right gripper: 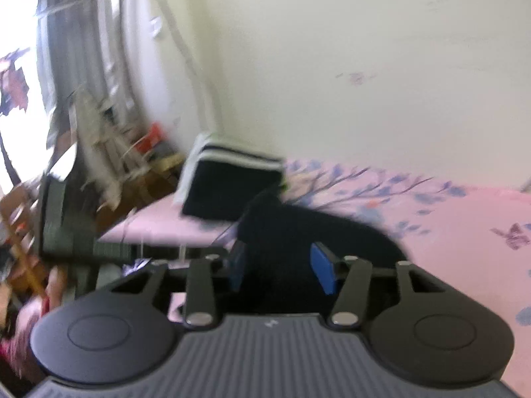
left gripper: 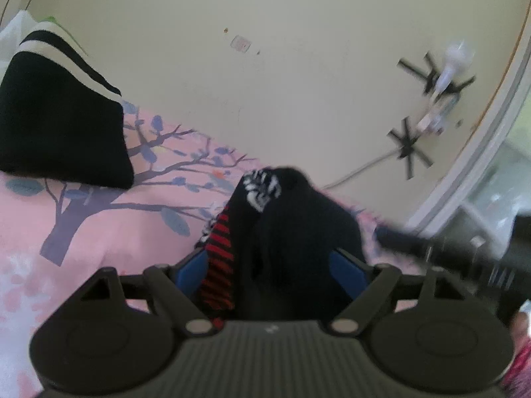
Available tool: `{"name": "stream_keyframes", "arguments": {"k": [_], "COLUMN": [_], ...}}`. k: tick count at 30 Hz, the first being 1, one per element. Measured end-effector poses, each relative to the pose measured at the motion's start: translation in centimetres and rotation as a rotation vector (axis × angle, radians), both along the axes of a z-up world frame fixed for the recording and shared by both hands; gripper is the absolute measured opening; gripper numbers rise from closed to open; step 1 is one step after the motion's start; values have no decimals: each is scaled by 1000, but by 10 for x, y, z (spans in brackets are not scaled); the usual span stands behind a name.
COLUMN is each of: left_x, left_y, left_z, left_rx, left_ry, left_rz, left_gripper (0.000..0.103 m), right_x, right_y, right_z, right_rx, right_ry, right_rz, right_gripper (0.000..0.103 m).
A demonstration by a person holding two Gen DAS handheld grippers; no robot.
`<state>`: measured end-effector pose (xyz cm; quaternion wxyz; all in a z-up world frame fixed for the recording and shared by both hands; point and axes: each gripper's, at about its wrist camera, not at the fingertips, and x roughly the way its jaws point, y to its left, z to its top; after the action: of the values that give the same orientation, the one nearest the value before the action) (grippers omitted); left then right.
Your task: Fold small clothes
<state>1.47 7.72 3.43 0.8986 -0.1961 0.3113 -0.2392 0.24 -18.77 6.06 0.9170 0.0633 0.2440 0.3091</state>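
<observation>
A small black garment (left gripper: 292, 219) with a red-striped strip and a black-and-white patterned patch lies bunched on the pink sheet (left gripper: 99, 232). My left gripper (left gripper: 268, 258) stands open with this cloth between its blue pads (left gripper: 190, 270). In the right wrist view the same black garment (right gripper: 332, 229) runs from between the pads onto the sheet (right gripper: 464, 248). My right gripper (right gripper: 280, 262) is open around it, and the inner face of its right pad (right gripper: 323, 268) shows bare. The picture is blurred.
A folded black piece with white stripes (left gripper: 59, 122) (right gripper: 232, 182) rests near the bed's edge. A cable held by black tape crosses (left gripper: 408, 146) runs along the cream wall. Shelves and clutter (right gripper: 109, 152) stand beyond the bed by the window. A red sleeve (right gripper: 20, 341) shows low left.
</observation>
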Motion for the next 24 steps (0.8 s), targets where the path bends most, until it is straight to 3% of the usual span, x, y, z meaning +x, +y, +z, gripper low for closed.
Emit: {"name": "stream_keyframes", "arguments": {"k": [2, 5, 8, 9, 10, 12, 15, 17, 19, 21, 24], "left_x": [5, 13, 16, 16, 16, 16, 16, 16, 16, 14, 14], "left_y": [-7, -6, 2, 5, 7, 8, 4, 1, 1, 2, 4], "left_z": [-6, -16, -29, -31, -33, -36, -35, -34, -32, -31, -32], "left_rx": [65, 100, 85, 75, 70, 72, 89, 108, 121, 122, 77], "left_ry": [23, 93, 151, 159, 162, 158, 147, 147, 150, 149, 165], "left_rz": [30, 58, 74, 78, 86, 95, 90, 90, 84, 64, 19], "left_gripper": [78, 65, 66, 67, 69, 76, 80, 85, 93, 101, 103], "right_x": [17, 50, 78, 83, 82, 82, 77, 65, 51, 26, -1], "right_y": [6, 30, 58, 68, 72, 74, 60, 43, 23, -6, -43], "right_z": [0, -13, -45, -57, -62, -60, -59, -52, -42, -34, -44], "right_rx": [3, -64, -220, -277, -304, -307, -257, -167, -46, 67, 152], "right_ry": [10, 48, 99, 77, 40, 48, 32, 11, -7, -39, -16], "right_rz": [-2, 0, 13, -3, -19, -27, -22, -18, 3, -42, -115], "right_gripper": [46, 46, 43, 42, 41, 41, 37, 40, 67, 70, 75]}}
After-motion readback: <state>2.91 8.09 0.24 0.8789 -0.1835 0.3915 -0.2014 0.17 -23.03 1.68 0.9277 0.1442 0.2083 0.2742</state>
